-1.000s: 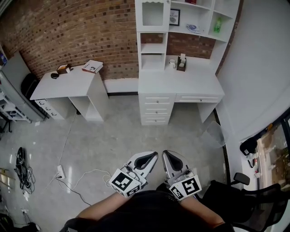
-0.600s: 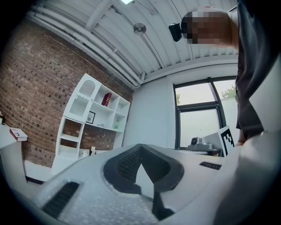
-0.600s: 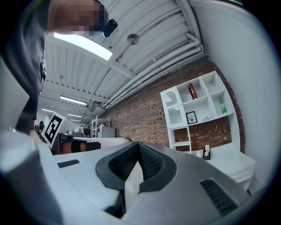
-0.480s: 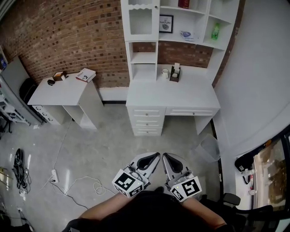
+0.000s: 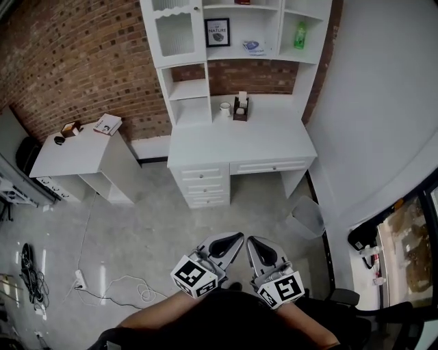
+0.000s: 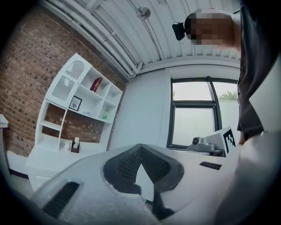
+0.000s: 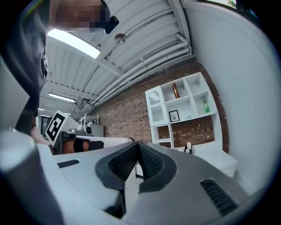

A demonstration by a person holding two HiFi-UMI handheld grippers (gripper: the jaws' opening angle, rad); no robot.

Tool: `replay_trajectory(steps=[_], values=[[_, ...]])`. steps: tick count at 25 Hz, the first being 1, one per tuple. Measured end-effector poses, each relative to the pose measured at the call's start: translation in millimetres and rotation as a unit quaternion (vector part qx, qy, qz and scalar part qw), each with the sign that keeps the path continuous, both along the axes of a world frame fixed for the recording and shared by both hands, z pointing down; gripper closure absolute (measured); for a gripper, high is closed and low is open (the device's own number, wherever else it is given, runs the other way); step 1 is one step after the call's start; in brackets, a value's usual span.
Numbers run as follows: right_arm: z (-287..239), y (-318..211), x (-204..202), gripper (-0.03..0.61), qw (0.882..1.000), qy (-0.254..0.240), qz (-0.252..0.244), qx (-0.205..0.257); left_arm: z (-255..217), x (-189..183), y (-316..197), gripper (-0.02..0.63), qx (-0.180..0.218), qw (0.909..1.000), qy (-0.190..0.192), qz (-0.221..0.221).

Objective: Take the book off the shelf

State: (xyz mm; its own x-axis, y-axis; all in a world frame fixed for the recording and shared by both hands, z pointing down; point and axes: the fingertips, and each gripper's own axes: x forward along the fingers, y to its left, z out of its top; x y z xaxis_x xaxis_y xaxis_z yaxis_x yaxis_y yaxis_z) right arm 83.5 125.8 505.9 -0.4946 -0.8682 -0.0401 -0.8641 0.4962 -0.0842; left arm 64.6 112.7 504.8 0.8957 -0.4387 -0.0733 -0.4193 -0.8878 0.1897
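A red book stands upright on the top shelf of the white shelf unit. It also shows in the right gripper view as the red book, and only its lower edge shows in the head view. My left gripper and right gripper are held side by side close to my body, far from the shelf. Both are shut with nothing between the jaws. The left gripper's tips and the right gripper's tips point towards the shelf unit.
Below the shelves is a white desk with a mug and a holder. A framed picture and a green bottle sit on the shelves. A side table stands left, a waste bin right, and cables lie on the floor.
The shelf unit and desk have slid left and down in the head view, and more of the upper shelves shows. Both grippers stay shut, close to my body.
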Motion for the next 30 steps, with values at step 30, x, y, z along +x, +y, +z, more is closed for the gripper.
replay_trajectory(steps=[30], values=[[-7.4,-277.0,-17.6,0.565,0.999,0.004,0.048,-0.007,-16.6,-31.8,-273.1,0.606,0.013,0.9995,0.010,0.025]])
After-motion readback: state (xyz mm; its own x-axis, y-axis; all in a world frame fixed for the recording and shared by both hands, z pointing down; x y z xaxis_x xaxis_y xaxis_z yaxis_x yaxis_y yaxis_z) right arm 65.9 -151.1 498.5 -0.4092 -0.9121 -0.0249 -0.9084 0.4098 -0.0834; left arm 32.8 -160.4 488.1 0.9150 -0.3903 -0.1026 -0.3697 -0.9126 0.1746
